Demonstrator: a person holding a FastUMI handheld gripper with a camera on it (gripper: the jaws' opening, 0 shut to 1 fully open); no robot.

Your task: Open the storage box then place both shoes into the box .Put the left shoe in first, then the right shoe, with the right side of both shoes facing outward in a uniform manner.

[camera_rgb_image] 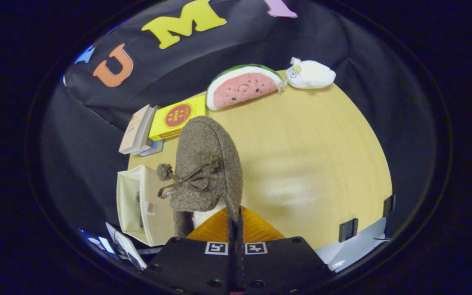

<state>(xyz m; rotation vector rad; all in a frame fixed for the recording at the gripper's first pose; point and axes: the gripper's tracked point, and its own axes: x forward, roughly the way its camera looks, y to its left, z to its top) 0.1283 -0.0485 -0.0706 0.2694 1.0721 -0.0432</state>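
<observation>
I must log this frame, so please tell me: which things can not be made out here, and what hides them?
- Shoe, gripper view: its heel is hidden behind the gripper, whose fingers are shut on its edge.
- Storage box: its near side is covered by the shoe; the inside is too dim to tell what it holds.
- Books: covers too small to read.
- Table: blurred patch beside the shoe.
</observation>
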